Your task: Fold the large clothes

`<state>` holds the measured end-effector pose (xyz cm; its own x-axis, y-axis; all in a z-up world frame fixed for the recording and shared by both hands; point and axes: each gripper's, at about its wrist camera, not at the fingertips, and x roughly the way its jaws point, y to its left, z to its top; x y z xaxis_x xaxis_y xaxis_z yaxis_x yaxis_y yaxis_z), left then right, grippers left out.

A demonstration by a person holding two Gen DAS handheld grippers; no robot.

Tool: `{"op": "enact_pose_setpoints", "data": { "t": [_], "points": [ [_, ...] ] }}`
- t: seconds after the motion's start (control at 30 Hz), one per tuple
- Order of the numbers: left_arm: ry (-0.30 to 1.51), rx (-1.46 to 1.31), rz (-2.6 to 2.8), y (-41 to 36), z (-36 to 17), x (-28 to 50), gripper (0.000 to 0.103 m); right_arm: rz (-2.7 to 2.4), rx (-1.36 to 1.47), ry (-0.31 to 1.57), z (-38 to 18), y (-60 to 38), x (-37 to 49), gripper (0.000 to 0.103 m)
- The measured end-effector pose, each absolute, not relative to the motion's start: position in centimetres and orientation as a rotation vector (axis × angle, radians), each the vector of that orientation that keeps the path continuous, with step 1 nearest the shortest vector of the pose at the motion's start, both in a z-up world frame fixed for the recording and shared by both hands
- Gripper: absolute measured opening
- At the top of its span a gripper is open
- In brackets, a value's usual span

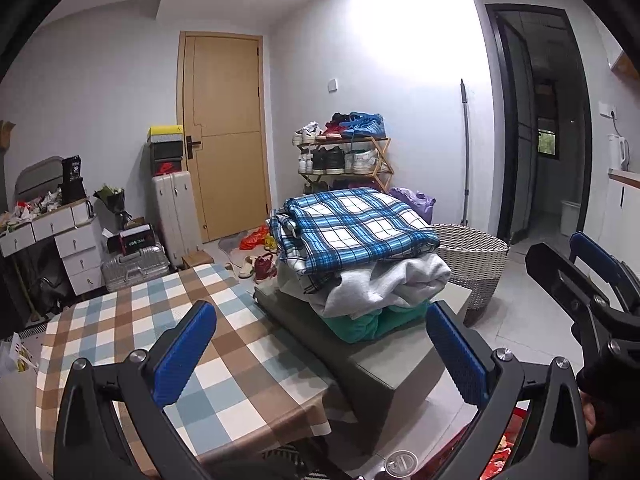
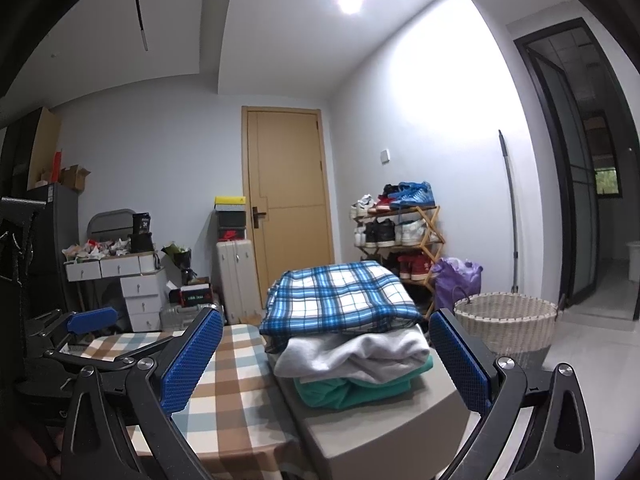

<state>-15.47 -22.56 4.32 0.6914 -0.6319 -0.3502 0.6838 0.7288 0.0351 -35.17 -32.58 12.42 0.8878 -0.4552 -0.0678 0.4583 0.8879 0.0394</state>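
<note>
A stack of folded clothes sits on a grey box (image 1: pixel 384 368) beside the table: a blue plaid piece (image 1: pixel 352 228) on top, a grey garment (image 1: pixel 384 284) under it, a green one (image 1: pixel 360 324) at the bottom. The same stack shows in the right wrist view, with the blue plaid piece (image 2: pixel 340 300), the grey garment (image 2: pixel 352 354) and the green one (image 2: pixel 352 390). My left gripper (image 1: pixel 320 352) is open and empty, above the checked tablecloth (image 1: pixel 140 320). My right gripper (image 2: pixel 324 360) is open and empty, in front of the stack. It also appears at the right edge of the left wrist view (image 1: pixel 592 292).
A woven basket (image 2: pixel 506 326) stands on the floor right of the box. A shoe rack (image 2: pixel 396 232), a purple bag (image 2: pixel 456 280), suitcases (image 2: pixel 236 276), white drawers (image 2: pixel 136 292) and a wooden door (image 2: pixel 288 192) line the far wall. A dark doorway (image 2: pixel 592 200) opens at right.
</note>
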Motion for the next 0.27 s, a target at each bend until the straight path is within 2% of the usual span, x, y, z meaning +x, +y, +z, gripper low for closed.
{"op": "enact_pose_setpoints", "data": {
  "t": [0.27],
  "points": [
    [0.314, 0.177, -0.726, -22.13, 4.06, -15.44, 0.102, -0.474, 0.062, 0.06, 12.34, -32.71, -34.98, 0.103]
  ]
}}
